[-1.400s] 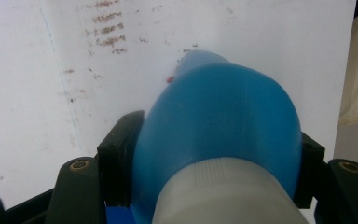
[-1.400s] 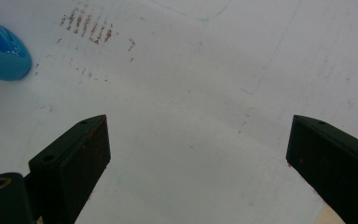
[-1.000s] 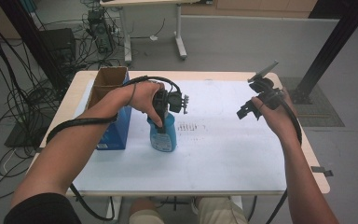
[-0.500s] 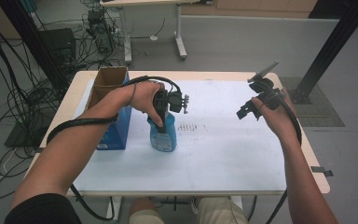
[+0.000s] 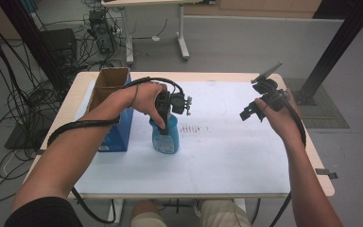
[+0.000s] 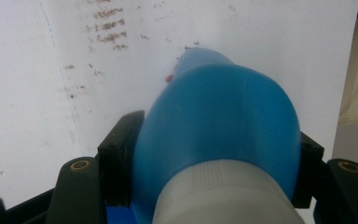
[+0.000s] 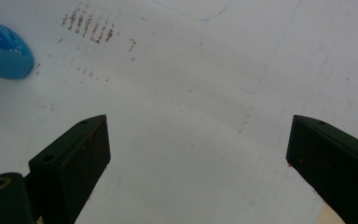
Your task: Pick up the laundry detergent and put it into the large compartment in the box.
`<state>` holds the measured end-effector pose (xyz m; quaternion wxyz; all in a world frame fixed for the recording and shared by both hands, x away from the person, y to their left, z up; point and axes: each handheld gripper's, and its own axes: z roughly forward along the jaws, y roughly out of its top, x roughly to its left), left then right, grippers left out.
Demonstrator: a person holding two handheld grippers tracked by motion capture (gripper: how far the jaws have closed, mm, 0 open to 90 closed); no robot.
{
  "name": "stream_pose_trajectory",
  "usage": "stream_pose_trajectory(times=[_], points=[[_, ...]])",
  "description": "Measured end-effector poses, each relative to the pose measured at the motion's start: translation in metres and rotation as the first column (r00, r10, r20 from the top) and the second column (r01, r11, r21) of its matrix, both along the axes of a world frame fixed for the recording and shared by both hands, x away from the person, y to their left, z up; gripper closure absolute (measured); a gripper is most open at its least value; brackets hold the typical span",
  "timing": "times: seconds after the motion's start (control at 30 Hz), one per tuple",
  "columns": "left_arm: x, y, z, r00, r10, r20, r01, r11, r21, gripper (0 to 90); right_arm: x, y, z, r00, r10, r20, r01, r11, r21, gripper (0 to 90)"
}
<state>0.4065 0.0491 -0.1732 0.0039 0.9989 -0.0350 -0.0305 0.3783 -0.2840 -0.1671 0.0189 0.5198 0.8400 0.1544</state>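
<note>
While left tongs [image 5: 163, 124] clamp blue bottle [image 5: 166, 138], right tongs [image 5: 251, 111] gape.

A lab: cable bundles [image 5: 9, 80], bare grey floor [image 5: 246, 42], black frame post [image 5: 340, 47].

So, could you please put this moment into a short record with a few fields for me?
surface: white sheet on the table
left claw: shut on the blue bottle, just below its white cap
bottle: upright on the sheet
right claw: open, held above the sheet, nothing between the jaws
box: open blue carton at the table's left edge, beside the bottle
</note>
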Motion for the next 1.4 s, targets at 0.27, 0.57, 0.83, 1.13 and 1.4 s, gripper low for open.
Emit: stream_pose_trajectory(times=[0.27,0.57,0.83,1.13,1.4], points=[[0.003,0.003,0.000,0.9997,0.024,-0.005,-0.024,0.9997,-0.007,35.9,-0.001,-0.001,0.000,1.0000,-0.003,0.002,0.003,1.000,-0.002,6.4],[0.002,0.001,0.019,0.9970,0.076,0.012,-0.076,0.9971,0.000,36.0,-0.002,-0.002,0.001,1.0000,0.001,0.006,-0.001,1.000,0.013,6.4],[0.005,-0.002,0.064,0.9826,0.186,0.009,-0.186,0.9826,0.006,36.0,-0.006,-0.006,0.003,0.9999,0.007,0.013,-0.007,1.000,0.025,6.4],[0.005,0.002,0.129,0.9330,0.356,0.057,-0.355,0.9346,-0.013,36.0,-0.010,-0.009,0.007,0.9998,0.013,0.015,-0.014,0.999,0.031,6.4],[0.008,0.021,0.191,0.7840,0.612,0.103,-0.610,0.7904,-0.053,36.1,-0.015,-0.001,0.018,0.9983,0.044,0.039,-0.045,0.998,0.032,6.4]])
